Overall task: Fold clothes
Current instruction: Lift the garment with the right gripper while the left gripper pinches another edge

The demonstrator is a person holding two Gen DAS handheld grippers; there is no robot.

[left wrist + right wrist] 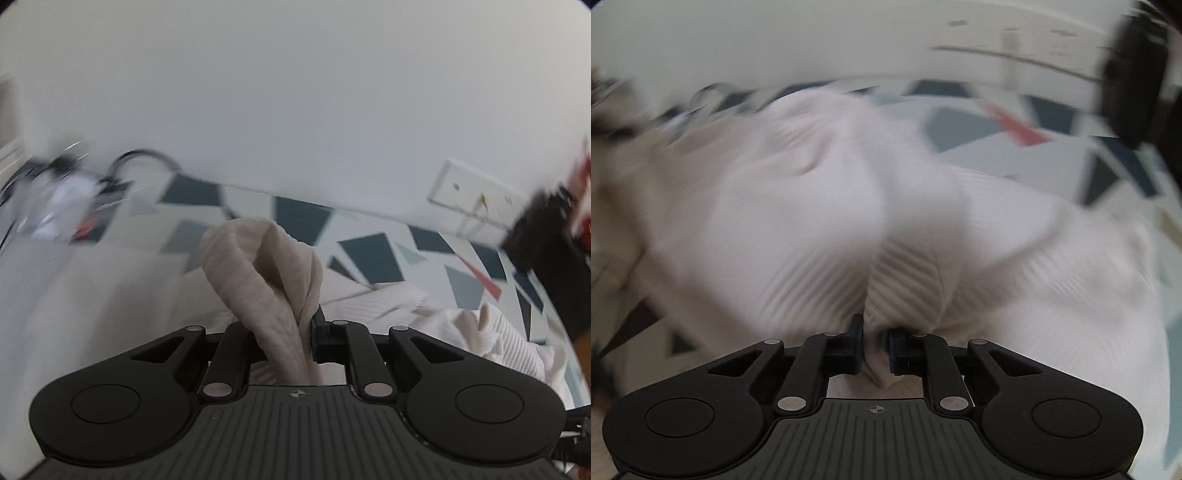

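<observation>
Left gripper (308,332): clamped on beige ribbed cloth fold (258,273); wall socket plate (476,192) at right, this view only. Right gripper (875,350): pinching white ribbed knit garment (812,206), blurred, frame centre.

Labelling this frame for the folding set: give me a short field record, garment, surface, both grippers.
garment: white ribbed knit garment, crumpled, not yet folded flat
surface: patterned sheet with dark blue, grey and red shapes
left gripper: jaws shut on a bunched fold of the garment that stands up above them
right gripper: jaws shut on a ribbed edge of the garment
backdrop: pale wall with a socket plate
image quality: right wrist view heavily motion-blurred
</observation>
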